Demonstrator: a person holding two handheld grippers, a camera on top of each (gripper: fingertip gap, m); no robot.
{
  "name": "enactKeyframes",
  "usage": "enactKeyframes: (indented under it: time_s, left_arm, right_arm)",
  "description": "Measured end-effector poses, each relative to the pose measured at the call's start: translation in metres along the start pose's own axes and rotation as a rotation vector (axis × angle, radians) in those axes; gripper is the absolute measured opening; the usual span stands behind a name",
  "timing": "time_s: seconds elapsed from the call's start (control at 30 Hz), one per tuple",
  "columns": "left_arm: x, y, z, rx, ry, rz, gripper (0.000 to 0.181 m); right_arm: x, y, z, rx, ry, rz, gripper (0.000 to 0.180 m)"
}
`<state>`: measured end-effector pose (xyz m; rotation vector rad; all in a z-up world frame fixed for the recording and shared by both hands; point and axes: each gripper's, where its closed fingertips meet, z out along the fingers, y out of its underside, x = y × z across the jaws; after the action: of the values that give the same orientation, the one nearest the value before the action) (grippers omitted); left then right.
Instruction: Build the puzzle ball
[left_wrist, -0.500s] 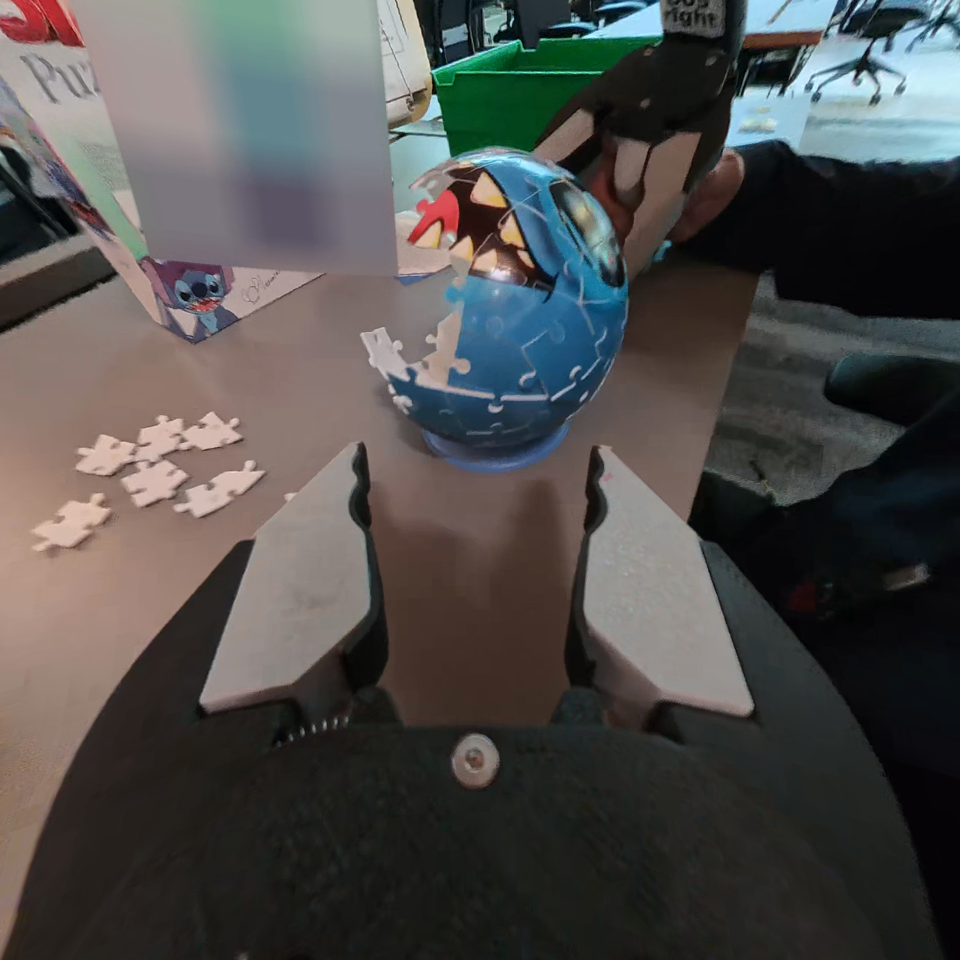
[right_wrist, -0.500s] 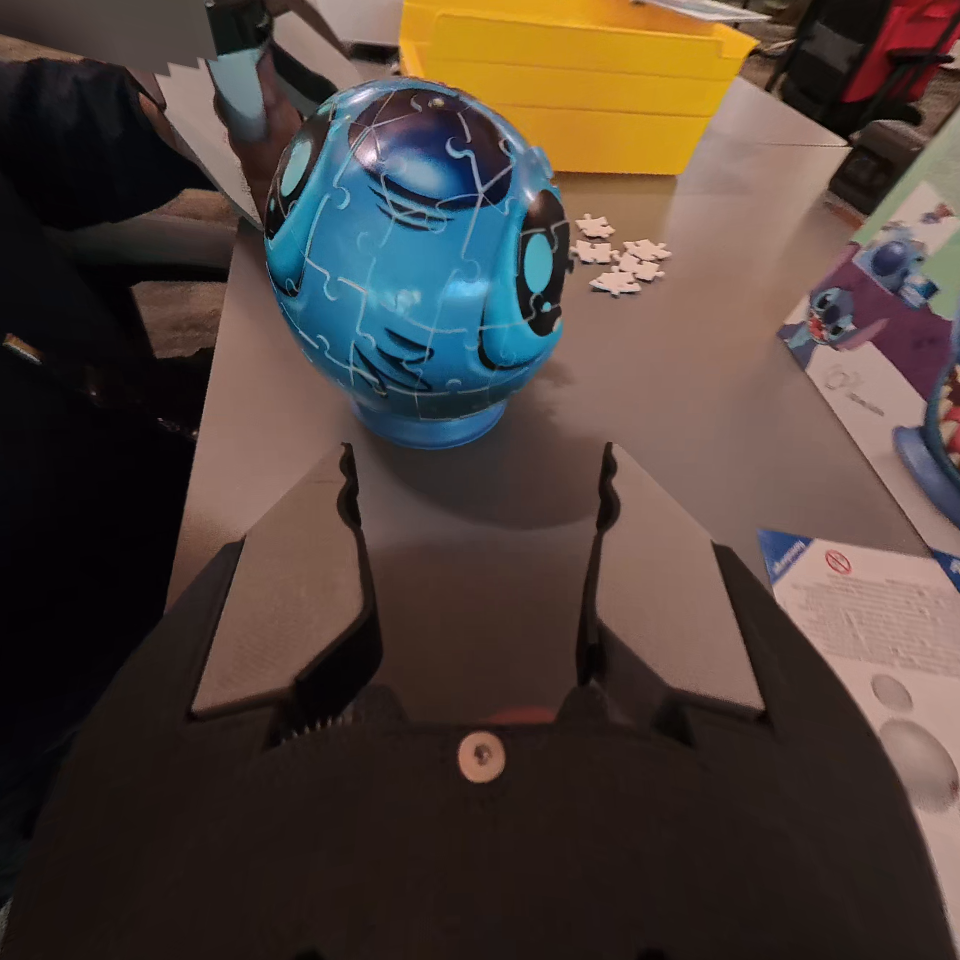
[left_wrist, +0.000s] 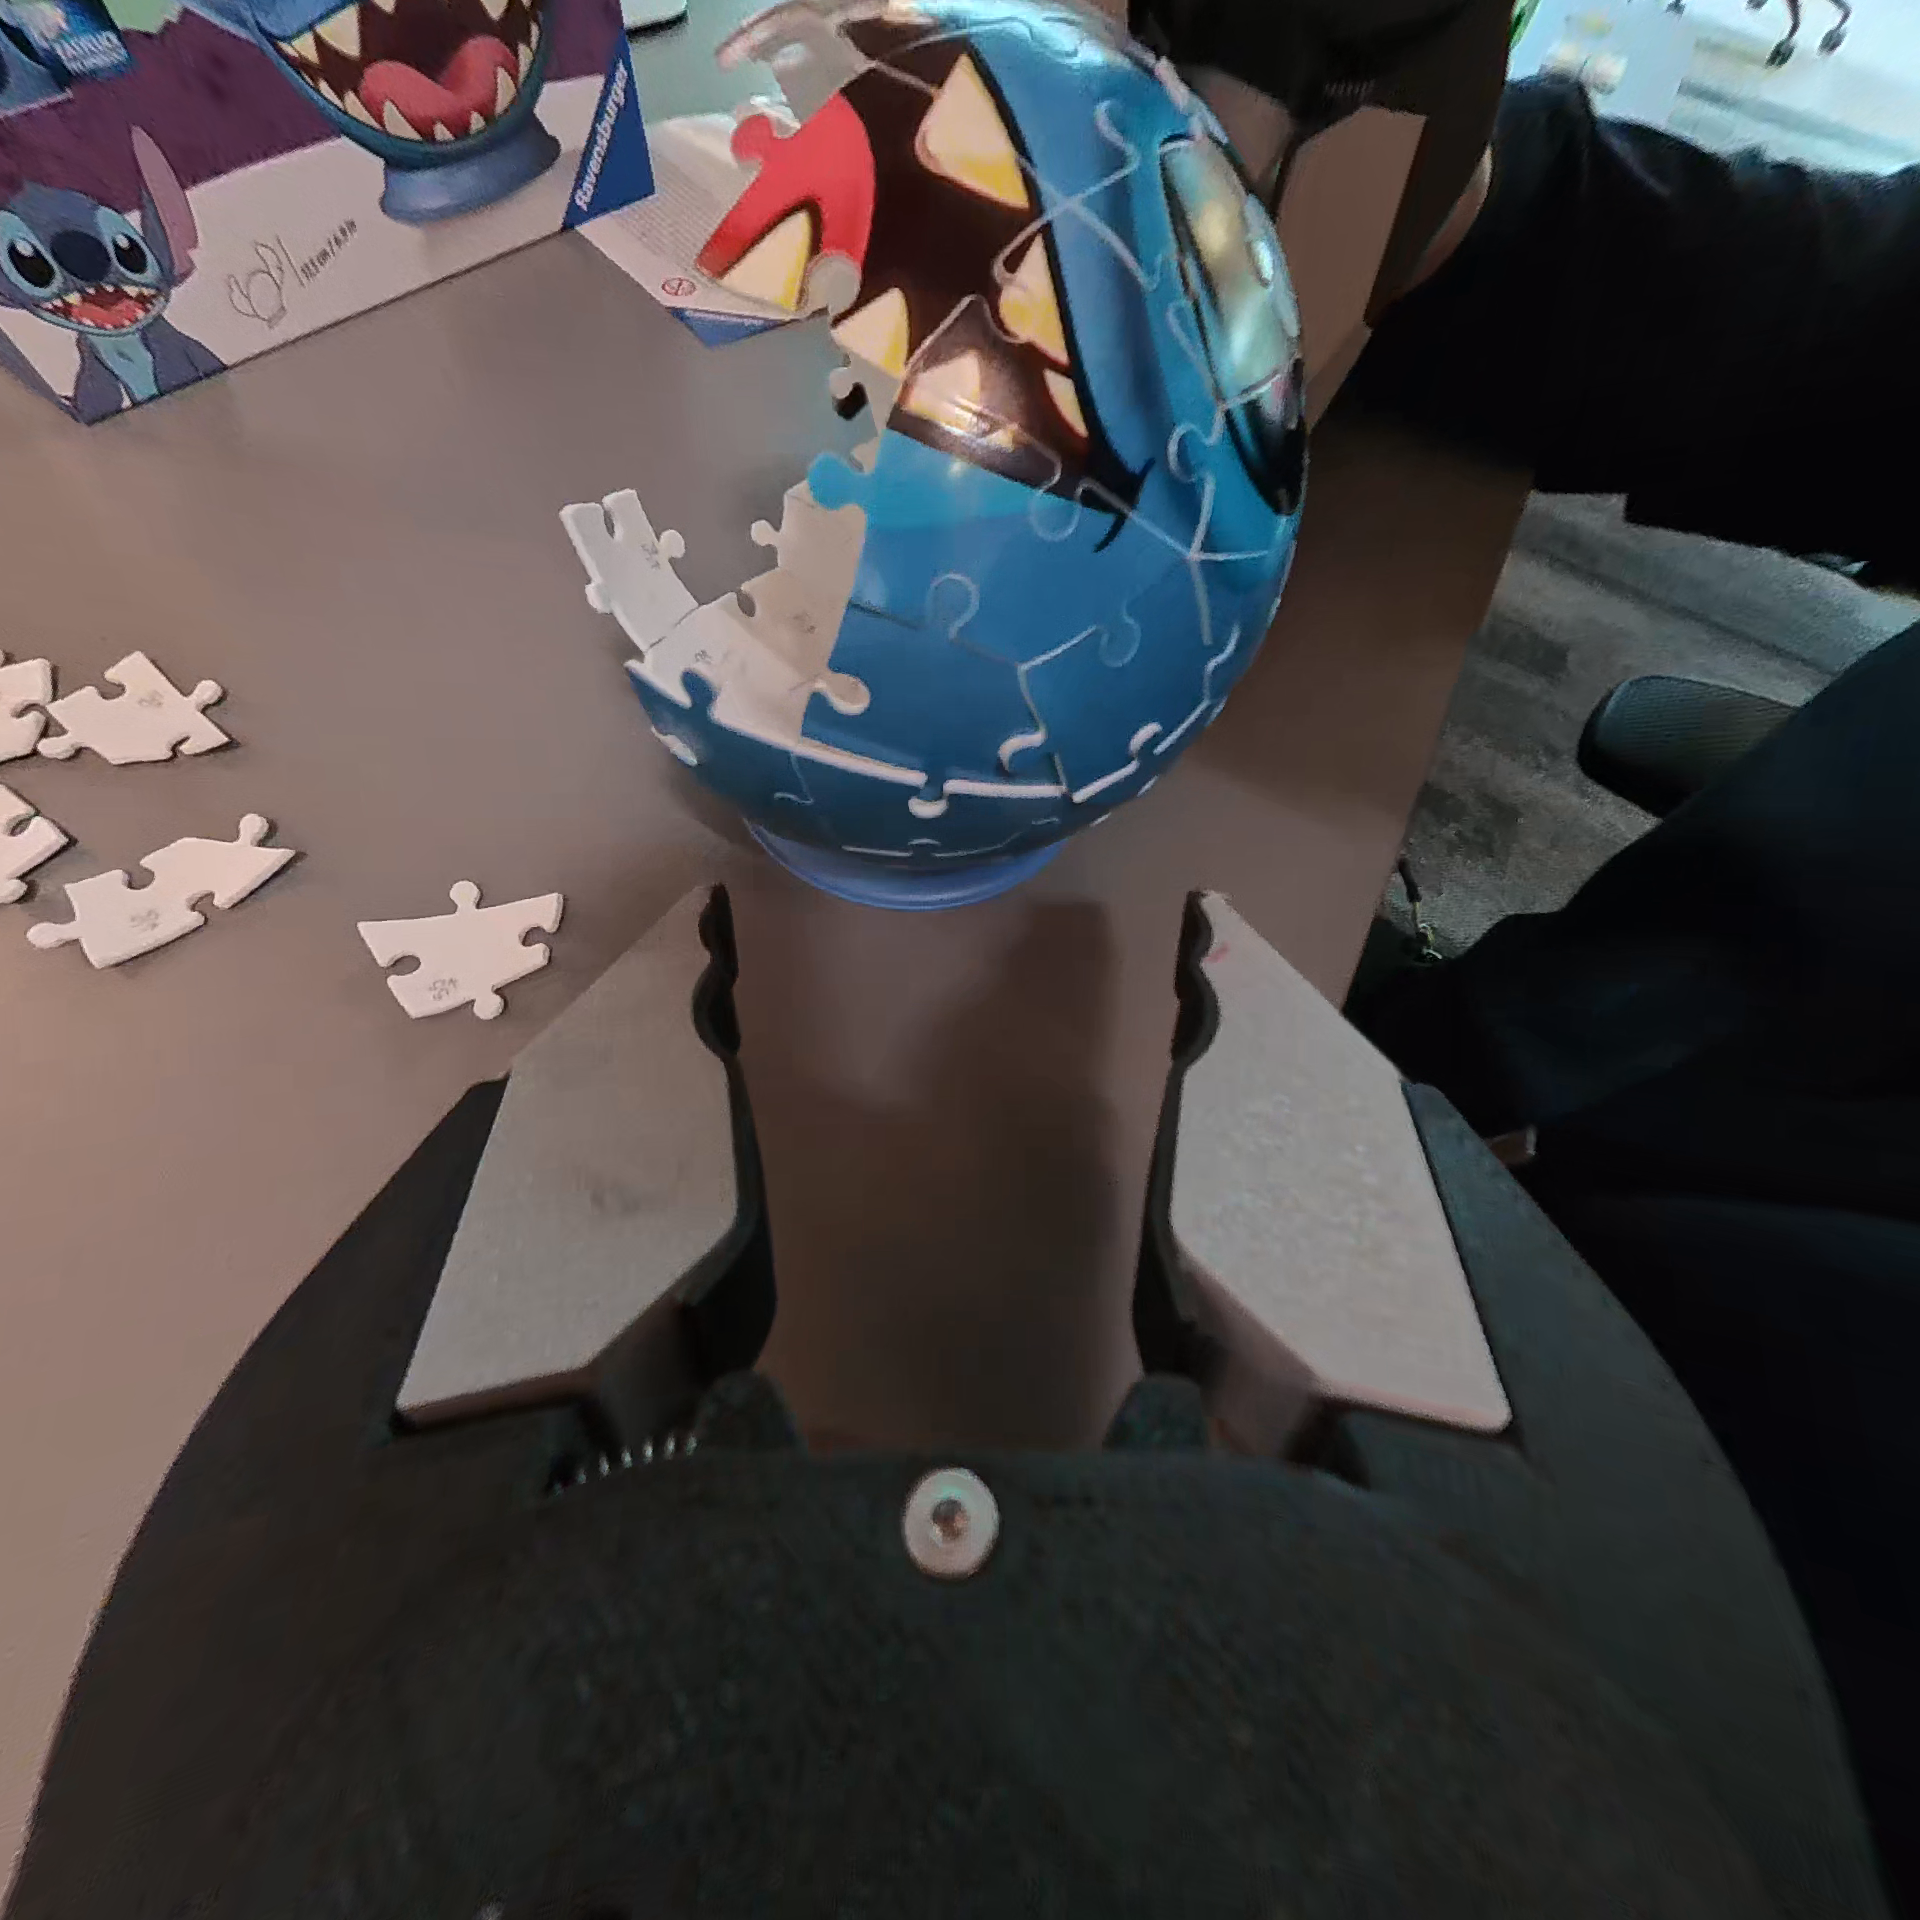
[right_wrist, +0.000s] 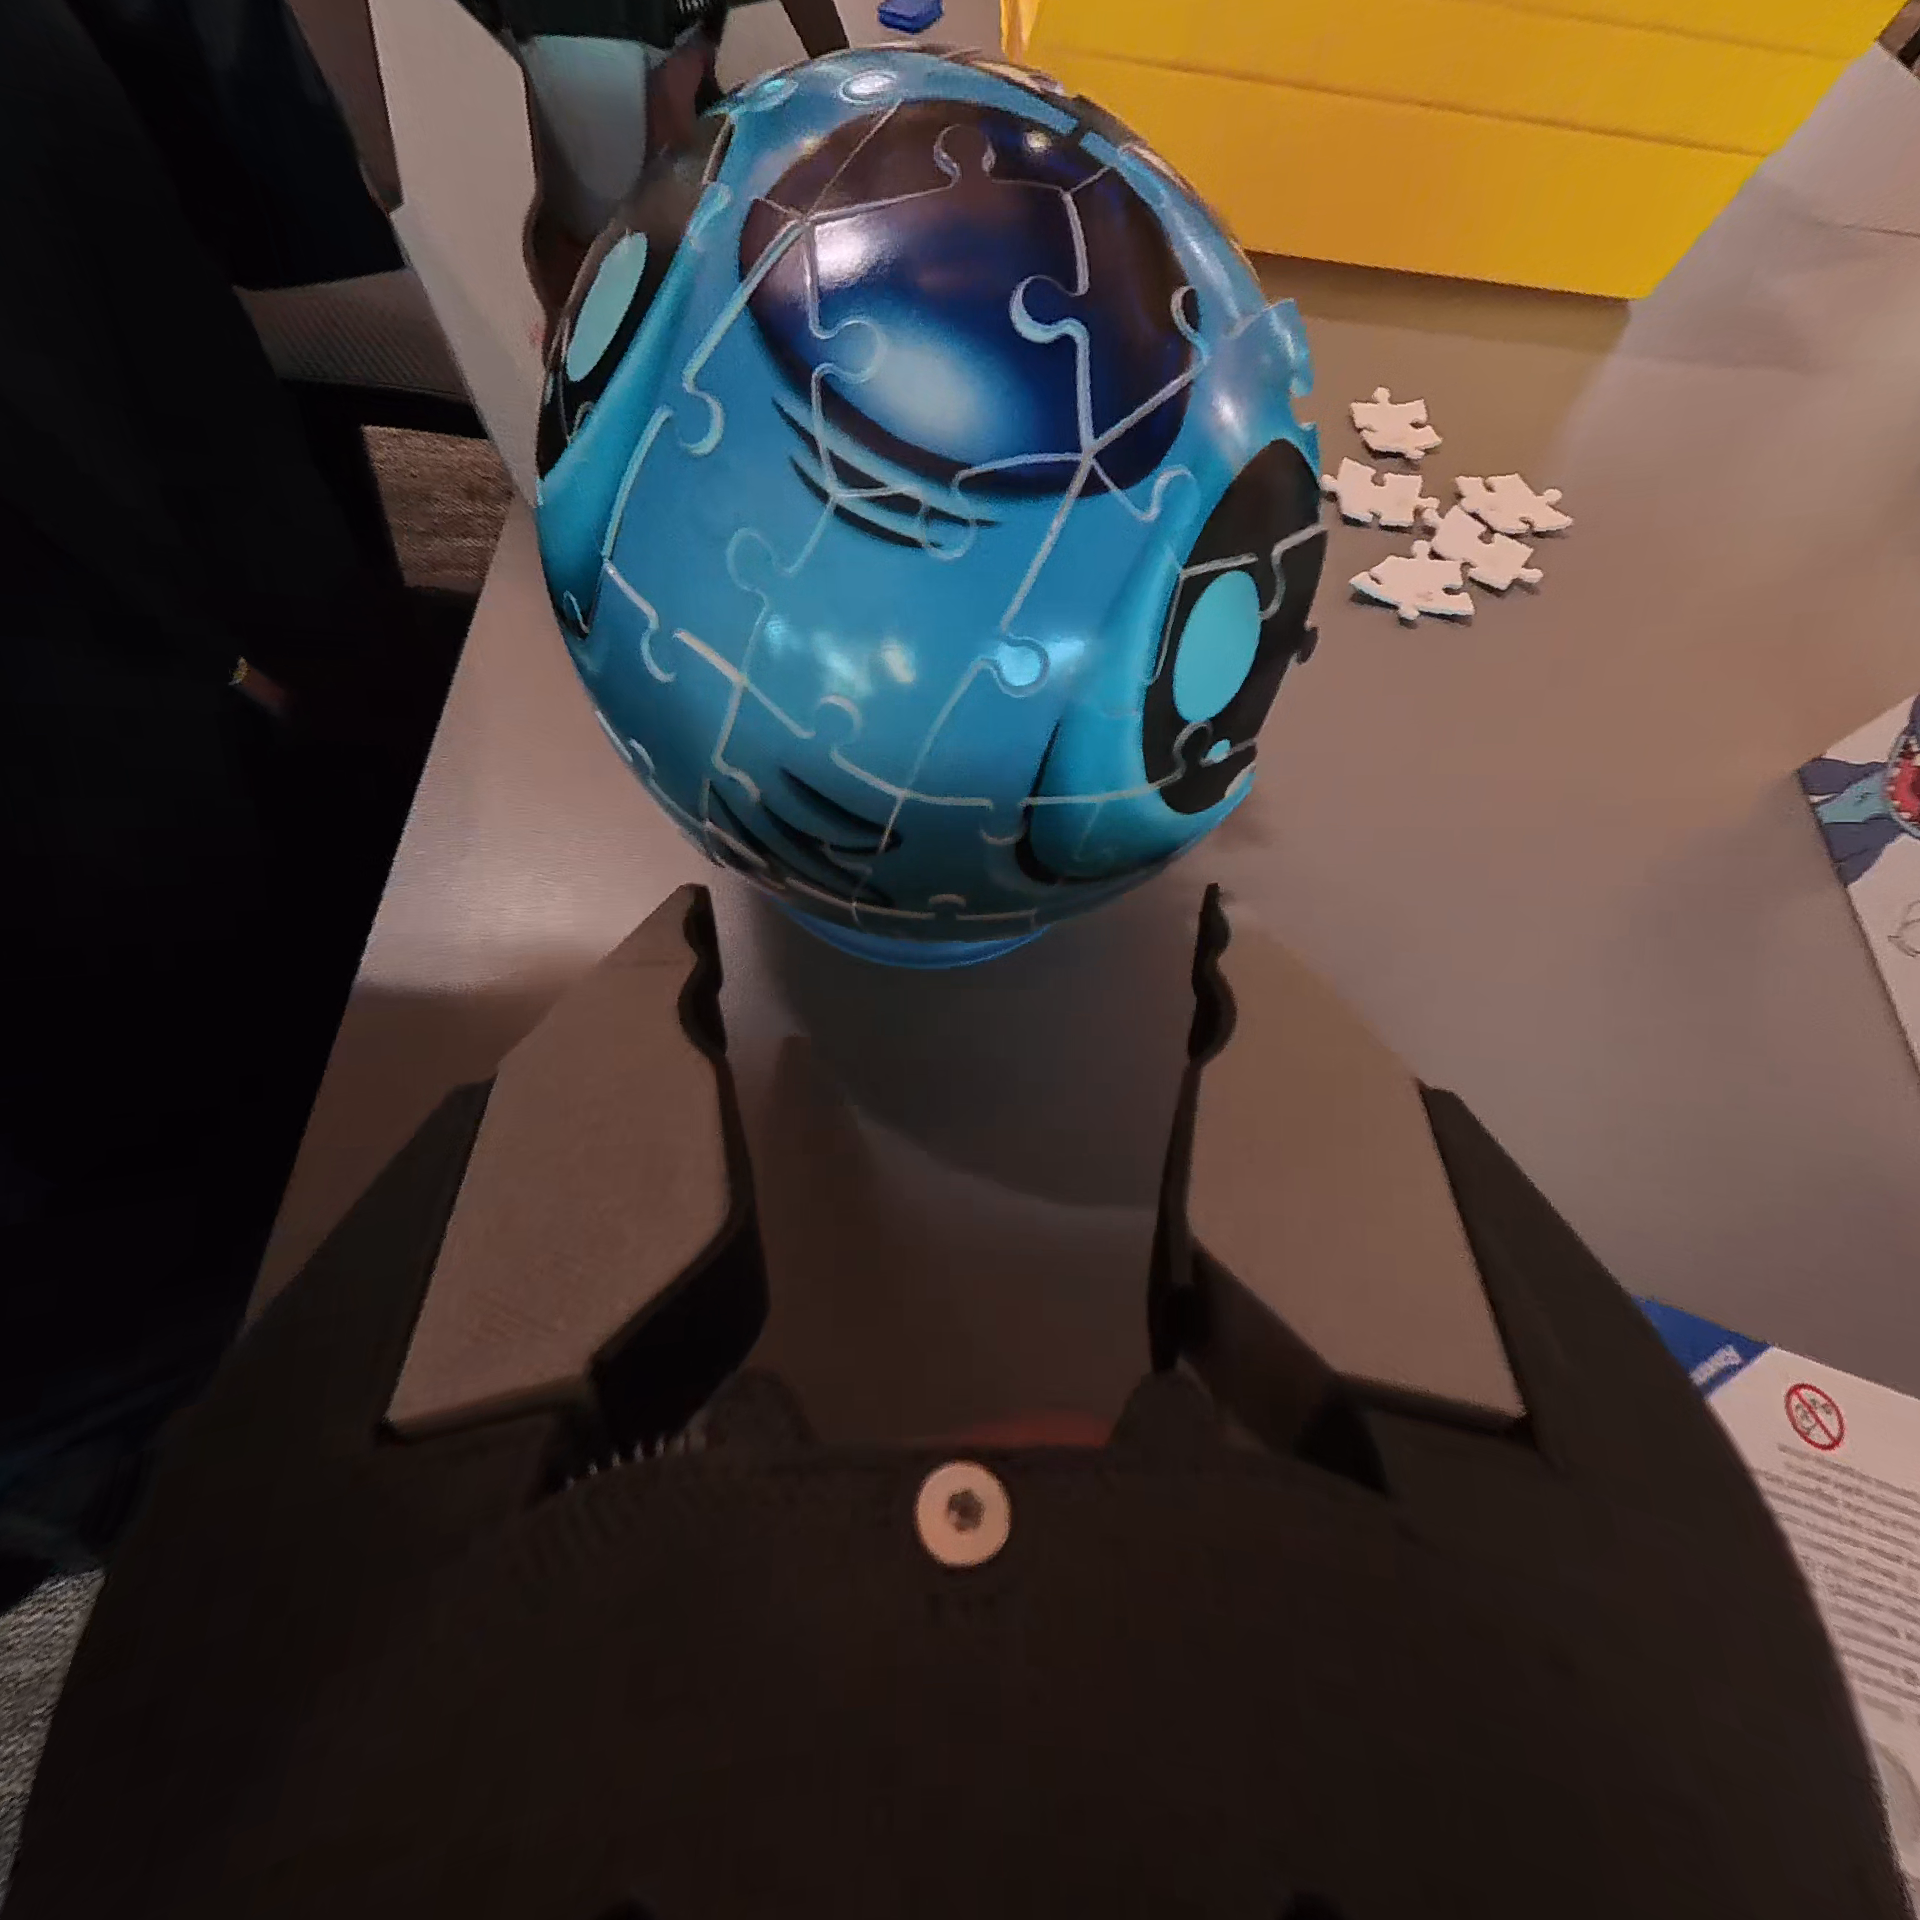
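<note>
the puzzle ball (left_wrist: 1049, 540) stands on its blue base on the bench (left_wrist: 312, 540), partly assembled, one side missing pieces. left hand-held gripper (left_wrist: 951, 935): fingers spread, empty, just short of the ball's base. right hand-held gripper (right_wrist: 951, 930): spread, empty, at the ball's opposite side. loose pieces (left_wrist: 462, 951) lie beside the ball.

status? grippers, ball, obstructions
Left gripper open, empty; right gripper open, empty. Blue plastic puzzle ball on its blue stand, one side unfinished. Loose white puzzle pieces beside it; approach unobstructed.
</note>
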<state>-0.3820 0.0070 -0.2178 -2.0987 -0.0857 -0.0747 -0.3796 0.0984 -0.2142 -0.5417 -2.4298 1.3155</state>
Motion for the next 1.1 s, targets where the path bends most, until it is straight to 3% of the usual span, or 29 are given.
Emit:
enactKeyframes:
  time_s: [1.1]
  left_arm:
    - [-0.011, -0.012, 0.006, 0.030, 0.112, -0.021, 0.078]
  right_arm:
    - [-0.005, -0.012, 0.011, -0.001, 0.010, 0.075, 0.091]
